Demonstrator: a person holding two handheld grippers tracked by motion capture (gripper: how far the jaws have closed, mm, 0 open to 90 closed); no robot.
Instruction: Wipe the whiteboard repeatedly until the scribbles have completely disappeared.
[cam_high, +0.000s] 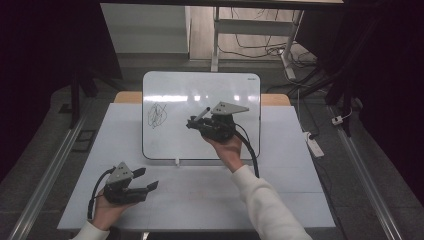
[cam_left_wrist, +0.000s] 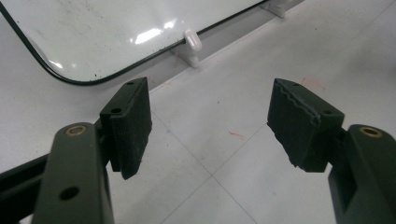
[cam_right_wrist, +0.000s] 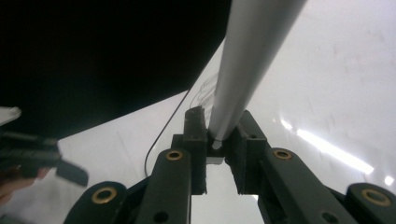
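- While the right gripper (cam_high: 196, 121) hangs over the white rounded-corner whiteboard (cam_high: 200, 95), its jaws are clenched on a slim grey marker pen (cam_right_wrist: 247, 56), which sticks out past the fingertips.
- Seen from the high view, the pen's dark tip (cam_high: 207, 109) points up and away over the board's middle, to the right of a black scribble (cam_high: 156, 115) on the board's left half.
- On the pale grey tabletop (cam_high: 280, 200) near the board's lower left corner, the left gripper (cam_high: 146, 180) rests in the person's left hand (cam_high: 106, 212).
- Its jaws stand released and wide apart, with only bare tabletop between the black ribbed pads (cam_left_wrist: 133, 126).
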